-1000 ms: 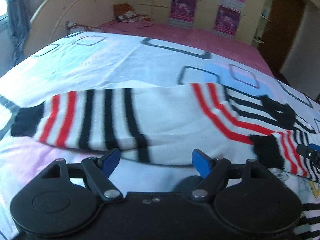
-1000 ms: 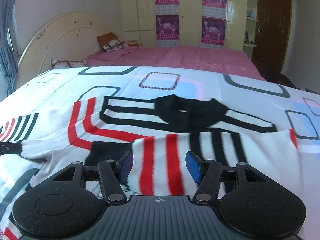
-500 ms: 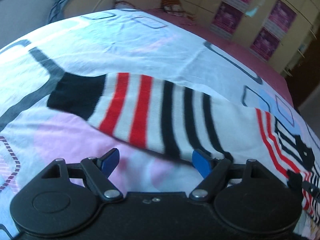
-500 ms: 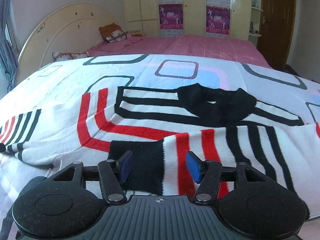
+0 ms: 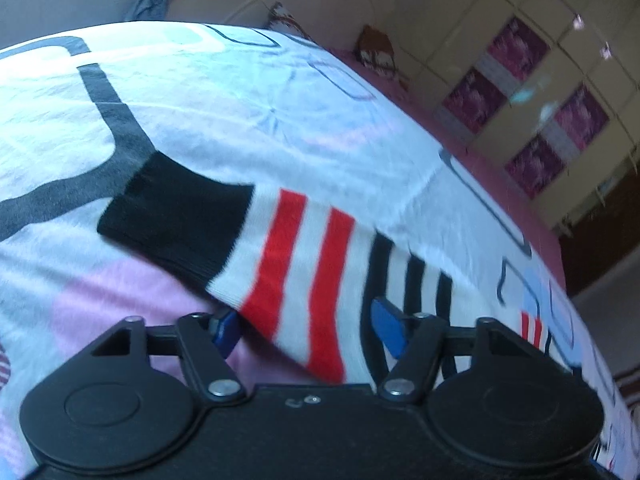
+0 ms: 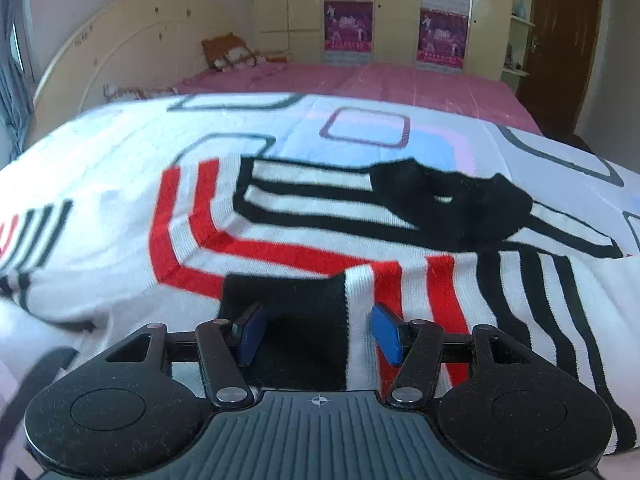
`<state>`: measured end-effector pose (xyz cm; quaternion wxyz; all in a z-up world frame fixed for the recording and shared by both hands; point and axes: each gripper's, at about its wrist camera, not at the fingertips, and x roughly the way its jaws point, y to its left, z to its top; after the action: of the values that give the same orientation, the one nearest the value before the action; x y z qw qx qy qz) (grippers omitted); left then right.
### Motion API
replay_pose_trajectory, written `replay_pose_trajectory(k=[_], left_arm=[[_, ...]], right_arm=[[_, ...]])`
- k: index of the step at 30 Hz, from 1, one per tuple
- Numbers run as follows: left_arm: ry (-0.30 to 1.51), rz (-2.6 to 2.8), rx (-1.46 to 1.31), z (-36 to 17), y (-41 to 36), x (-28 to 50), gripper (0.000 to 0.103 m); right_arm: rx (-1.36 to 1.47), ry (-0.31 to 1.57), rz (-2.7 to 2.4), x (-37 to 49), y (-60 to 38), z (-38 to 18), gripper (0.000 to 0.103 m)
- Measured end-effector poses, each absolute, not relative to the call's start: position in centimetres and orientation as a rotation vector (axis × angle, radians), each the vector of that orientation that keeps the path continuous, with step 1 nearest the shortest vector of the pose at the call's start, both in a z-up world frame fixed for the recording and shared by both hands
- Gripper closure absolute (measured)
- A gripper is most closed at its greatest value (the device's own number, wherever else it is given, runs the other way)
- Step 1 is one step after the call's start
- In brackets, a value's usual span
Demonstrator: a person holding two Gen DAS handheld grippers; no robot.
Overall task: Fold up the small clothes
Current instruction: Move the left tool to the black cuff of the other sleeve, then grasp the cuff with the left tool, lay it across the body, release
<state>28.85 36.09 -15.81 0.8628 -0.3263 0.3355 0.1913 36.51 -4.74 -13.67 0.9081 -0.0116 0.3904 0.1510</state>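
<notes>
A small white sweater [image 6: 248,256] with red and black stripes and a black collar [image 6: 452,200] lies flat on the patterned bed sheet [image 6: 120,140]. Its right sleeve is folded across the body, black cuff [image 6: 288,300] near me. My right gripper [image 6: 320,334] is open, its blue pads on either side of that cuff. In the left wrist view the left sleeve [image 5: 304,256] lies stretched out with its black cuff [image 5: 172,216] at the left. My left gripper [image 5: 306,328] is open, the sleeve's red stripes between its pads.
The white sheet [image 5: 240,120] with grey and blue rounded squares covers the near bed. Behind it is a pink bedspread [image 6: 400,84], a cream headboard [image 6: 132,48] with pillows, wardrobe doors with purple posters [image 6: 348,28] and a brown door [image 6: 560,48].
My left gripper has slid left along the outstretched sleeve towards its cuff and tilted. My right gripper has moved left along the folded sleeve to its black cuff. Both stayed open.
</notes>
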Motion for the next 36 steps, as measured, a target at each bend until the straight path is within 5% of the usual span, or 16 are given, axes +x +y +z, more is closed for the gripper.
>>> replay_pose_trajectory(k=[6,10,18,25,36], left_arm=[[0.674,0.456,-0.677,-16.2,37.1,29.1,0.086],[0.667,0.443,-0.672,-16.0,37.3,28.9,0.093],[0.604,0.307,-0.557,-12.0,33.5,29.5,0.095],[0.57,-0.026,-0.351,-7.4,22.4,32.1,0.095],[0.7,-0.448,-0.129,-10.9,2.4,35.1,0.095]], right_arm=[[-0.064,0.848,0.301,37.1,-4.4,-14.9,0.045],[-0.032,0.796,0.281,36.5,-4.8,-14.2,0.045],[0.01,0.825,0.288,36.8,-5.6,-14.3,0.045],[0.072,0.767,0.264,34.9,-8.5,-12.1,0.045],[0.134,0.759,0.113,30.8,-17.9,-11.0,0.045]])
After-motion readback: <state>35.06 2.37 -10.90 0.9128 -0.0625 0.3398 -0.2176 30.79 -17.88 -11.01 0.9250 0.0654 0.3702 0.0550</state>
